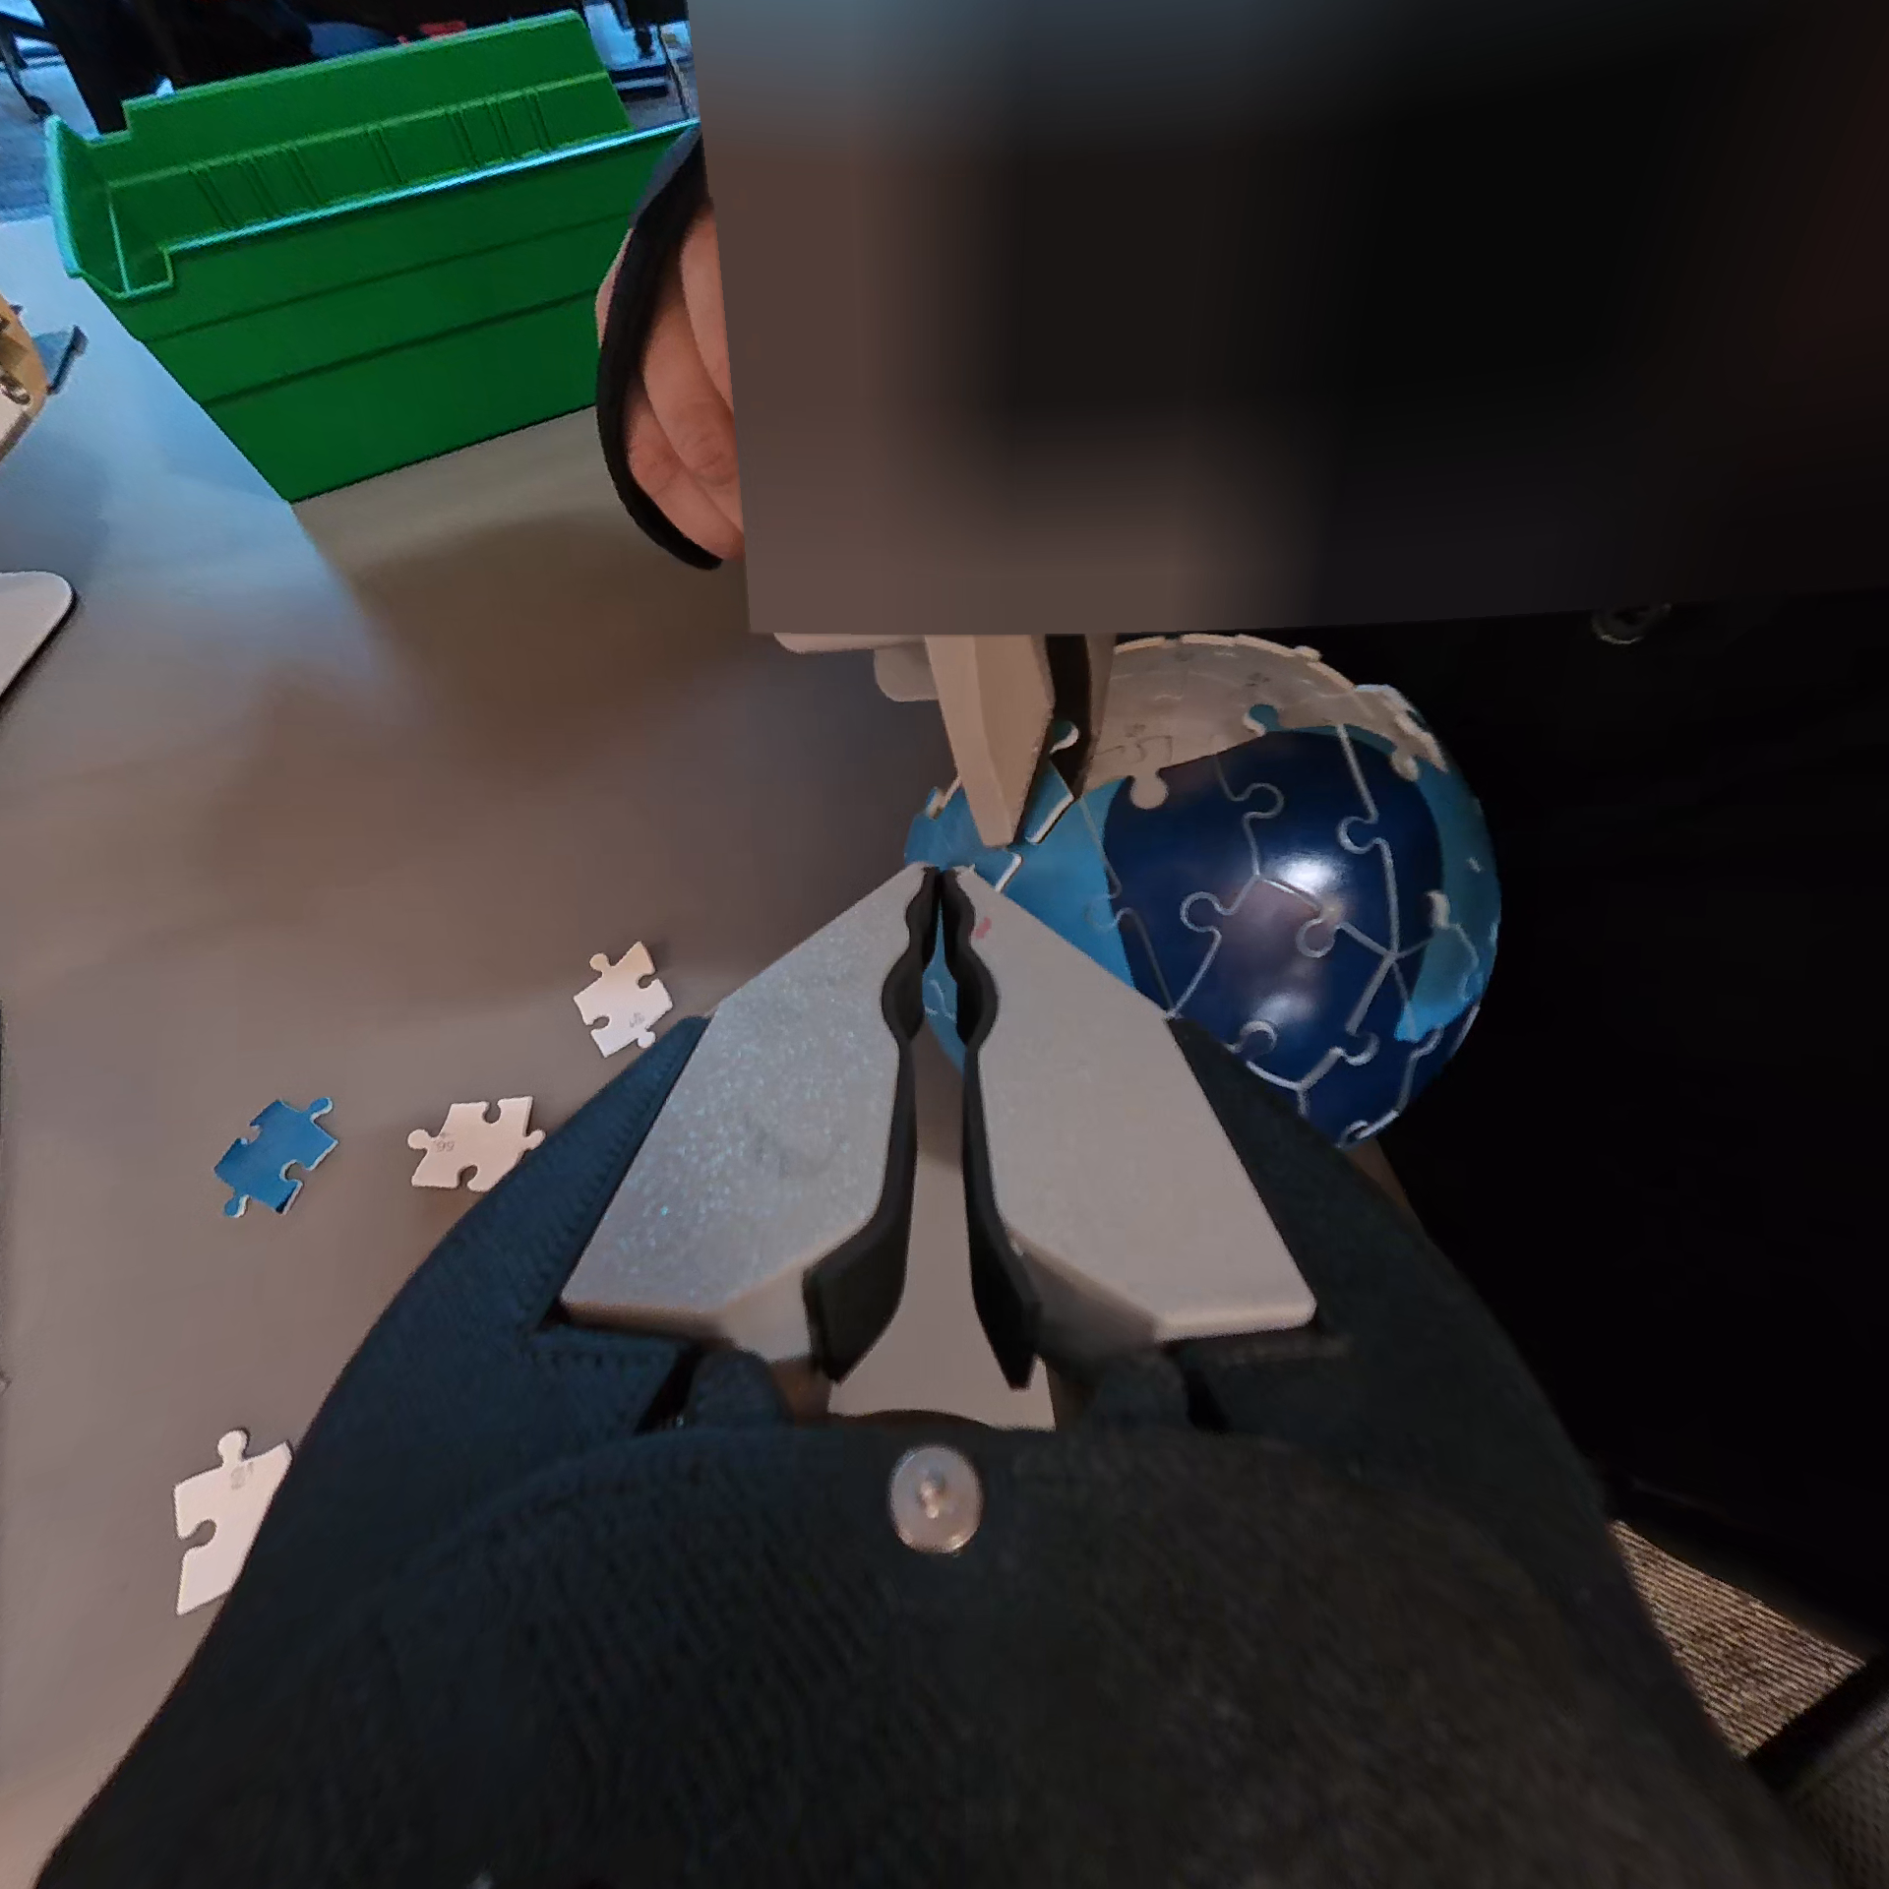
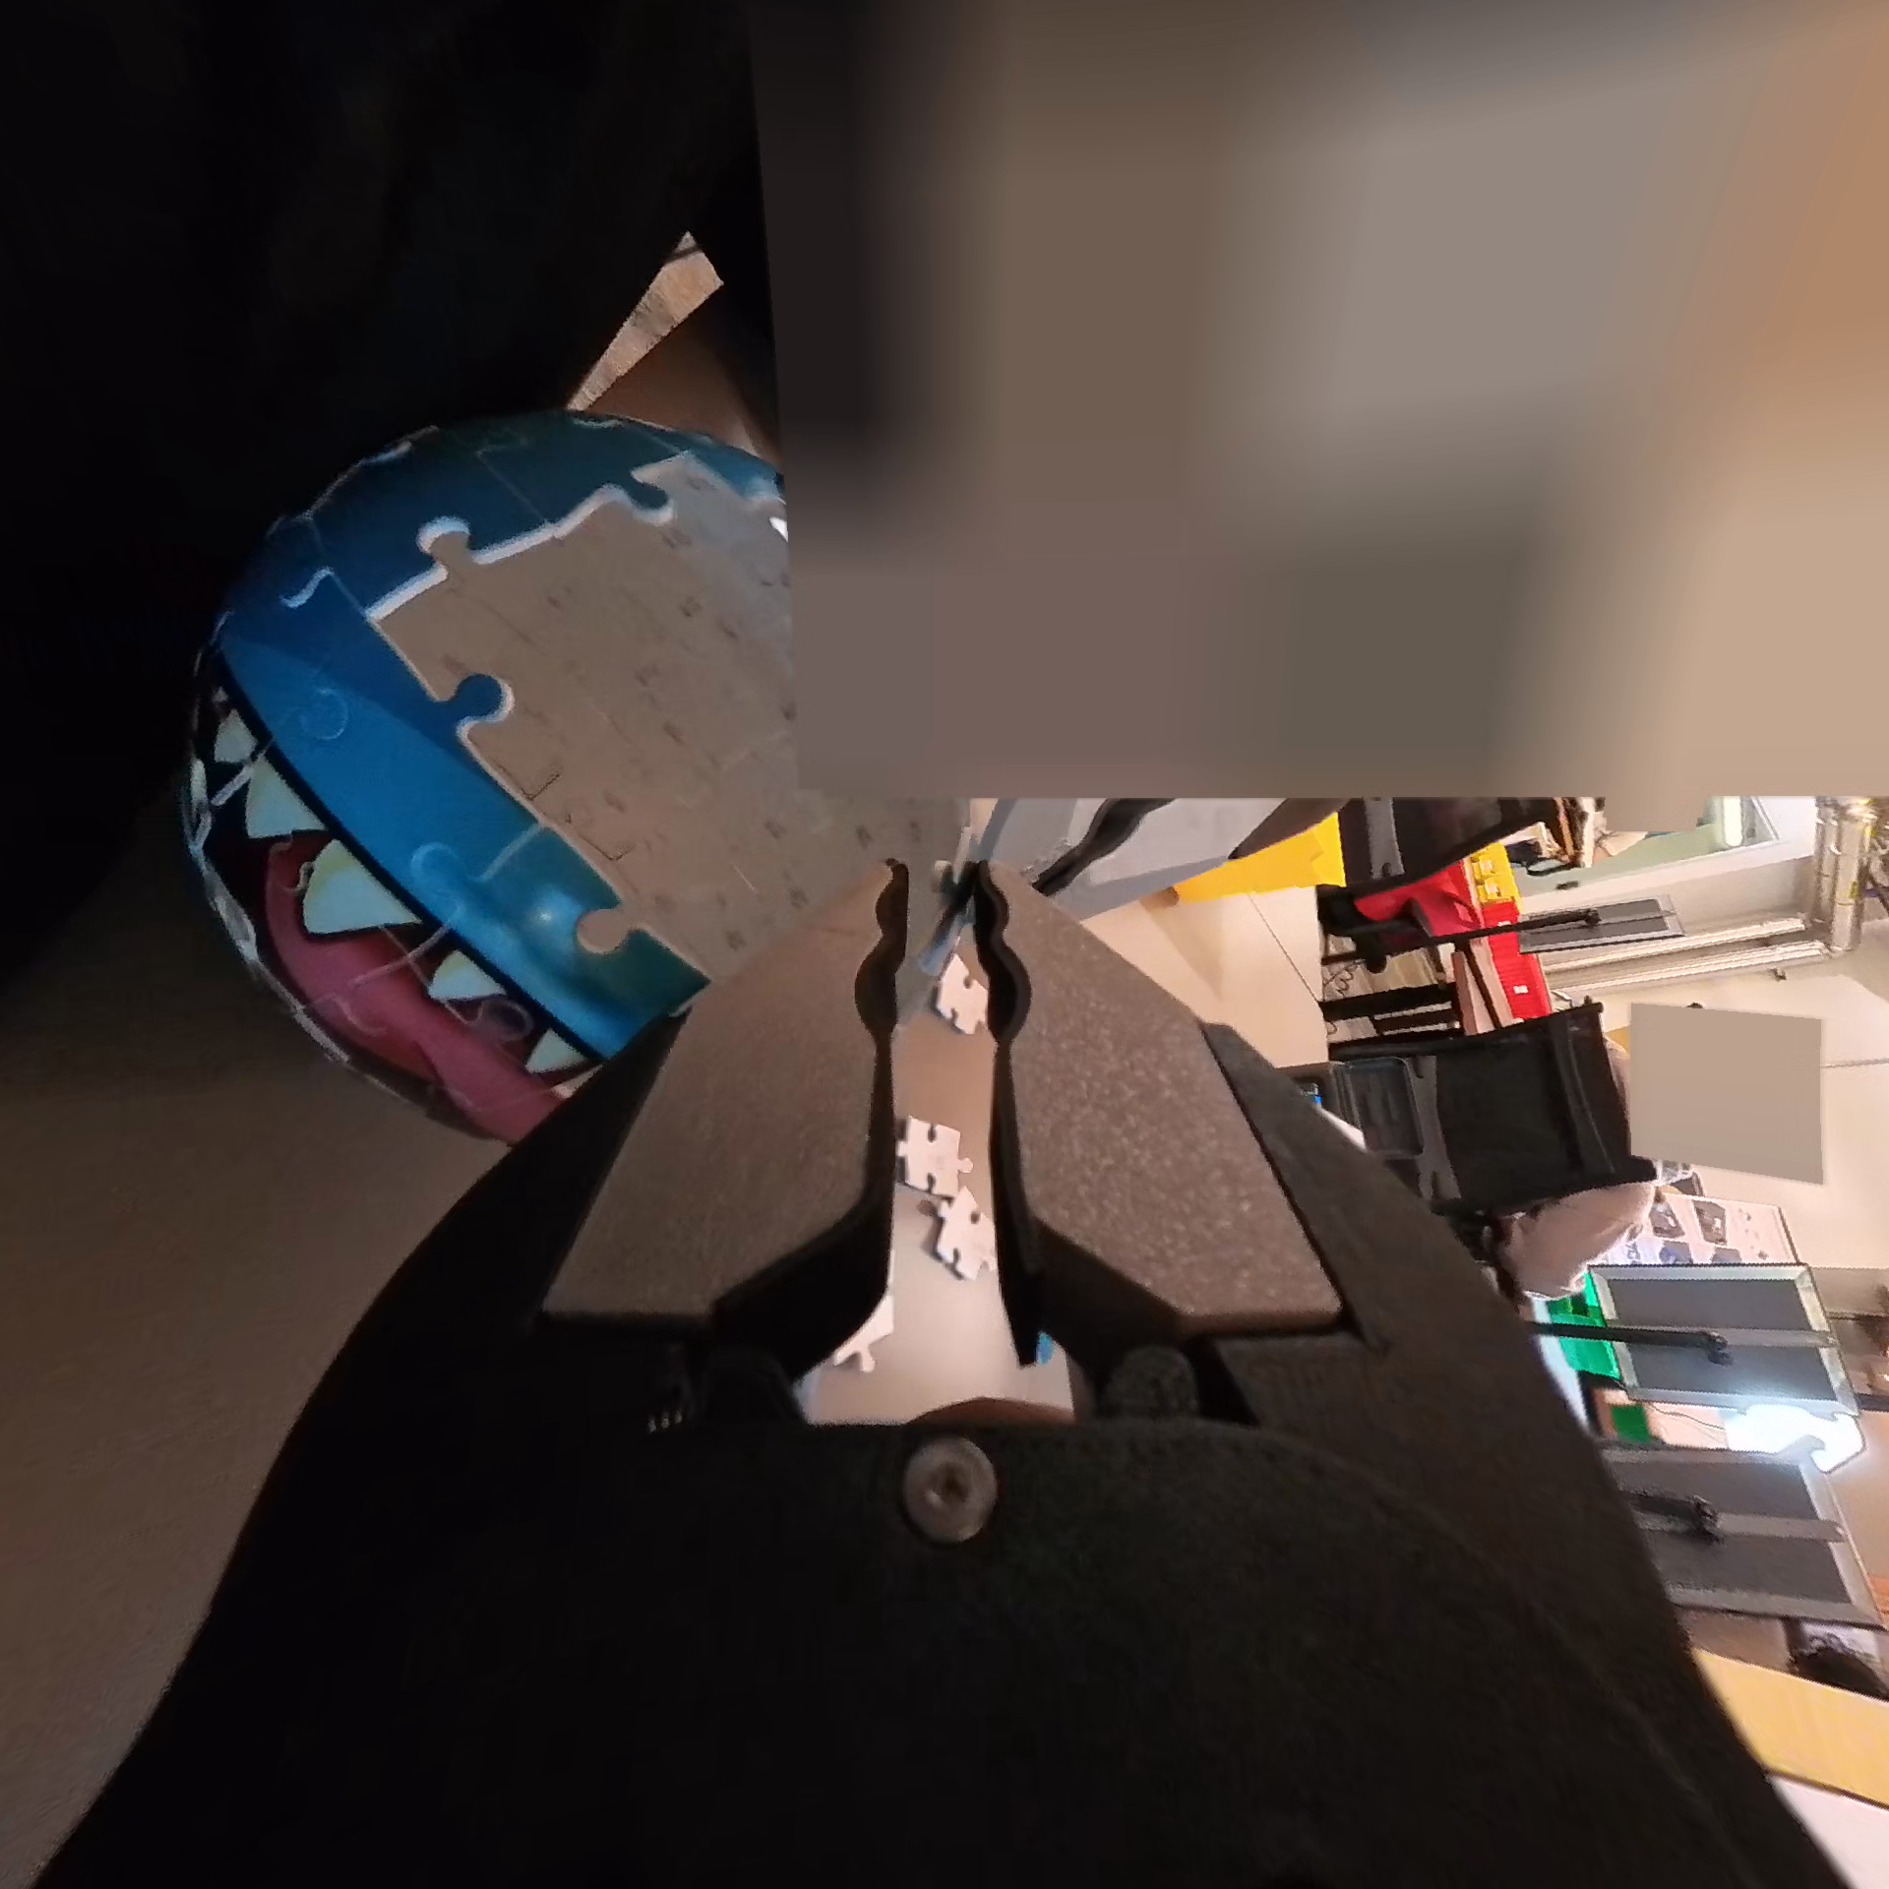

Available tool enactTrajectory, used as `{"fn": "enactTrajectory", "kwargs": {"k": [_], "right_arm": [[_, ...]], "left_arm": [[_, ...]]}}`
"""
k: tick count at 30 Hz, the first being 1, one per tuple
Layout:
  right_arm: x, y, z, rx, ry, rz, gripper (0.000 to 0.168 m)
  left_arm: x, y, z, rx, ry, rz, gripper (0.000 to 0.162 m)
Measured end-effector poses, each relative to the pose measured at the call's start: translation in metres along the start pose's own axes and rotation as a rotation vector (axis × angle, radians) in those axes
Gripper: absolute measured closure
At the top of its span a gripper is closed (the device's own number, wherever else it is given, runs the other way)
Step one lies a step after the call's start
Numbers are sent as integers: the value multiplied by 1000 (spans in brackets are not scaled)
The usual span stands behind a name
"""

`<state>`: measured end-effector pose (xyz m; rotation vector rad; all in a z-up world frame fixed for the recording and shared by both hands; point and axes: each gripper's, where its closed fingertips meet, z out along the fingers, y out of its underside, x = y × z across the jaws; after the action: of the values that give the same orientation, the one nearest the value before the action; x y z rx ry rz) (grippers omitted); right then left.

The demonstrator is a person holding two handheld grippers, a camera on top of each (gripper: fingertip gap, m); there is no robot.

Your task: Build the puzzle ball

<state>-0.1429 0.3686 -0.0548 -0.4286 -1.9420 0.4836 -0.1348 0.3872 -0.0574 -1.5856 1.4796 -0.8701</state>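
Note:
The partly built puzzle ball is blue outside, with the grey inner faces of its pieces showing at the open side. It sits at the table's right edge, against dark clothing. My left gripper is shut, its tips pinching the ball's light blue rim. My right gripper comes down from above onto the same rim. In the right wrist view the ball shows teeth and a red mouth. There my right gripper is shut on a thin blue puzzle piece seen edge-on.
Loose pieces lie on the grey table: two white ones, a blue one and another white one. A green bin stands at the back left. A hand shows beside a blurred patch.

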Motion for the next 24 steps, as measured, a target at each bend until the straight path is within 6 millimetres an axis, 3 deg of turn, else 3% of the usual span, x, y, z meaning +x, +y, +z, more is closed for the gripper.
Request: {"fn": "enactTrajectory", "kwargs": {"k": [7, 24], "right_arm": [[3, 0, -4, 17, -7, 14, 165], [0, -1, -4, 29, -18, 10, 161]], "left_arm": [[1, 0, 0, 4, 8, 6, 162], [2, -4, 1, 24, 17, 16, 162]]}}
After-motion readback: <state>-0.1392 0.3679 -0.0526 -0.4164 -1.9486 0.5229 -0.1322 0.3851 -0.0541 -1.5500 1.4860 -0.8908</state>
